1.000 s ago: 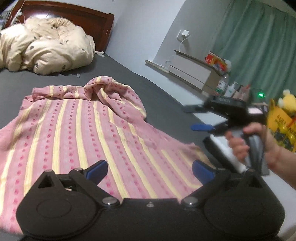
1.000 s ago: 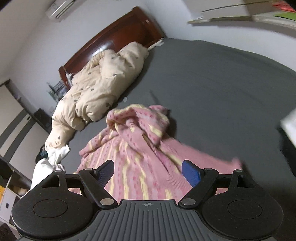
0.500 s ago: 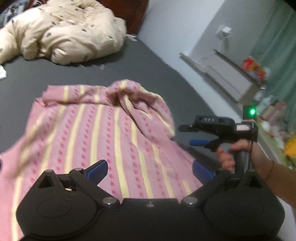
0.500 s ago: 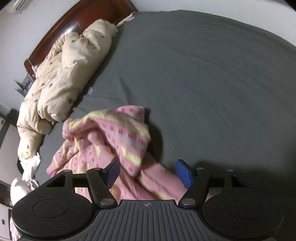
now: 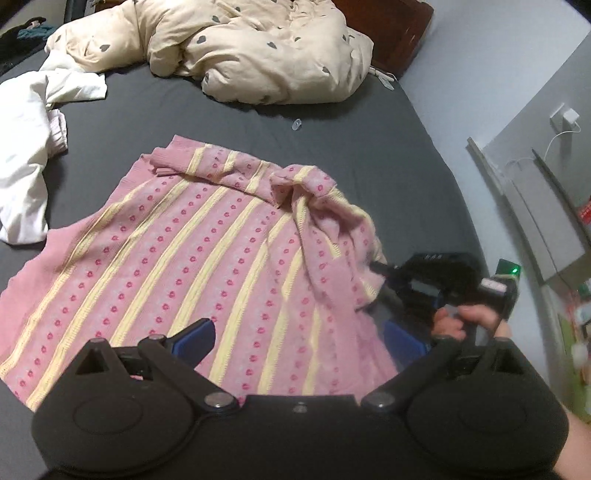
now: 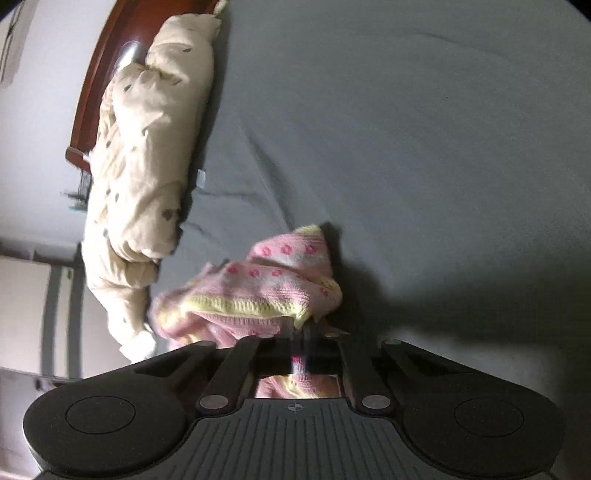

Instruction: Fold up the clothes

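A pink knitted sweater with yellow stripes and pink dots lies spread on the dark grey bed sheet. Its far right part is bunched into a raised fold. My left gripper hovers open above the near part of the sweater, its blue pads wide apart with nothing pressed between them. My right gripper, held by a hand, meets the sweater's right edge. In the right wrist view the right gripper is shut on a pinch of the sweater, with fabric bunched in front of the fingers.
A crumpled beige duvet lies at the head of the bed against a dark wooden headboard. A white garment sits at the left. A small clear object lies on the sheet. A grey shelf unit stands beyond the bed's right edge.
My right gripper came down onto the sweater's bunched right edge and closed on it. My left gripper rose and tilted downward over the sweater, still open.
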